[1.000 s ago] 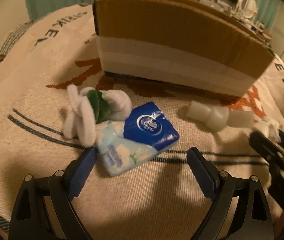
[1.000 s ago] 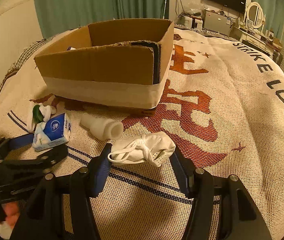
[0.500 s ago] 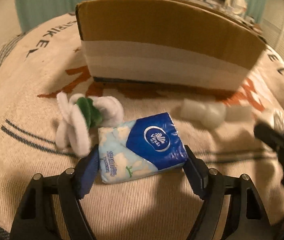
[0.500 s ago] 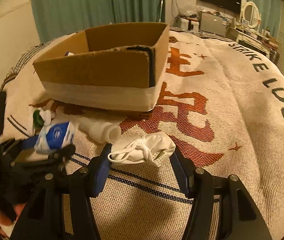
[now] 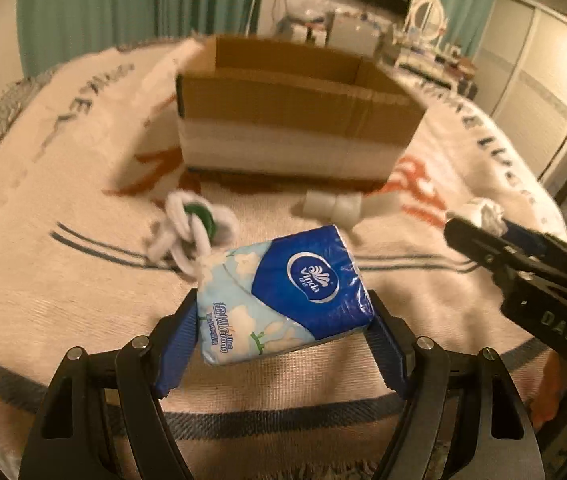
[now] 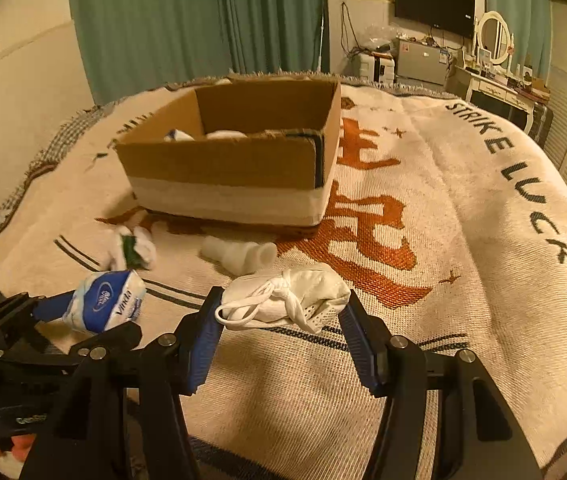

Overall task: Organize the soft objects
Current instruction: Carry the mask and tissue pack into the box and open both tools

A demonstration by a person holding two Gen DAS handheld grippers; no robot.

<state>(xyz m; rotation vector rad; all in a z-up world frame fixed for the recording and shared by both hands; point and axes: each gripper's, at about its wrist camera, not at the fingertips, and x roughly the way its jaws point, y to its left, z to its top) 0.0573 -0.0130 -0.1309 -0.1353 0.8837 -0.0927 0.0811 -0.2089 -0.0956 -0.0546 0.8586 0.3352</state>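
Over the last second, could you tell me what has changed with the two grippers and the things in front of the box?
The left gripper moved forward around the tissue pack, closed on it and lifted it off the blanket. The right gripper kept its hold on the white face mask and has also risen. The white-and-green fabric piece, the white plastic piece and the cardboard box lie where they were.
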